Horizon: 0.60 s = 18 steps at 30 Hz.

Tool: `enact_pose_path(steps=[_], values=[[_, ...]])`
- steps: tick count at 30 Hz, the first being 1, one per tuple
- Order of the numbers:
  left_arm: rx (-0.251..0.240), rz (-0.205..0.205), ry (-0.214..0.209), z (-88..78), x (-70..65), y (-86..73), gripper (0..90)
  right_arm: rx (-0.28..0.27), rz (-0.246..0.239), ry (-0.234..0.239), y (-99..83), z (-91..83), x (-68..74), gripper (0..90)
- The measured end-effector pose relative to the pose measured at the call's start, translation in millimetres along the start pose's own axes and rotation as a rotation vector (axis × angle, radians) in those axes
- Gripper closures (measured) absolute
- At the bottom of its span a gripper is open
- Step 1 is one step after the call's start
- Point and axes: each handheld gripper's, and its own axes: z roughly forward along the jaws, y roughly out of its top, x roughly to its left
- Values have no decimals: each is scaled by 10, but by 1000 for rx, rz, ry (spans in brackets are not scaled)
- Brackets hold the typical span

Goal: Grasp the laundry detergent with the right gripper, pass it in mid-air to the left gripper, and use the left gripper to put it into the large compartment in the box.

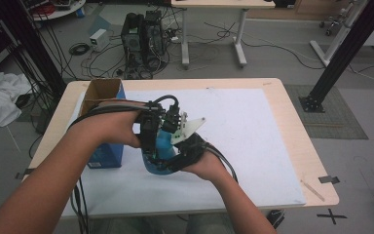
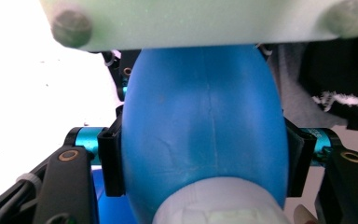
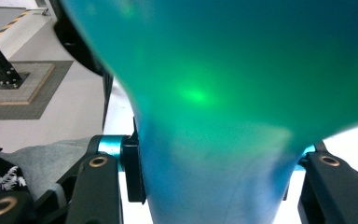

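Two claws clamp our blue rubber bulb [image 1: 161, 146]: left claw [image 1: 152, 139] and right claw [image 1: 175, 158], above the white-covered worktop [image 1: 253, 141], beside a cardboard box [image 1: 102, 95].

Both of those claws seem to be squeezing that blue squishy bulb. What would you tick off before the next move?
1. Left gripper pads pressed on both sides of the blue bulb: ok.
2. Right gripper clamped on the bulb's narrow part: ok.
3. Bulb held between the two hands above the white mat: ok.
4. Bulb free of splits: cannot tell; faint creases show in the left gripper view.
5. Open cardboard box standing at the mat's left edge, clear of the hands: ok.
6. Cables trailing free: cannot tell.
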Motion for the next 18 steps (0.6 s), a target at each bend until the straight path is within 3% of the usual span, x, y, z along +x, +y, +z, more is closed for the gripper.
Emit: enact_pose_path(steps=[7, 9, 11, 14, 18], values=[[12, -14, -7, 10, 15, -4, 376, -7, -11, -2, 2, 27, -13, 453], [34, -25, -4, 11, -3, 6, 379, -6, -14, 3, 7, 34, -11, 454], [34, -30, -5, 16, -12, 10, 381, -22, -61, -10, 16, 44, -43, 454], [31, -25, 2, 27, -12, 8, 381, 7, -2, 5, 4, 31, 1, 453], [27, -25, 2, 20, -12, 6, 383, 9, -9, 8, 2, 25, -3, 449]])
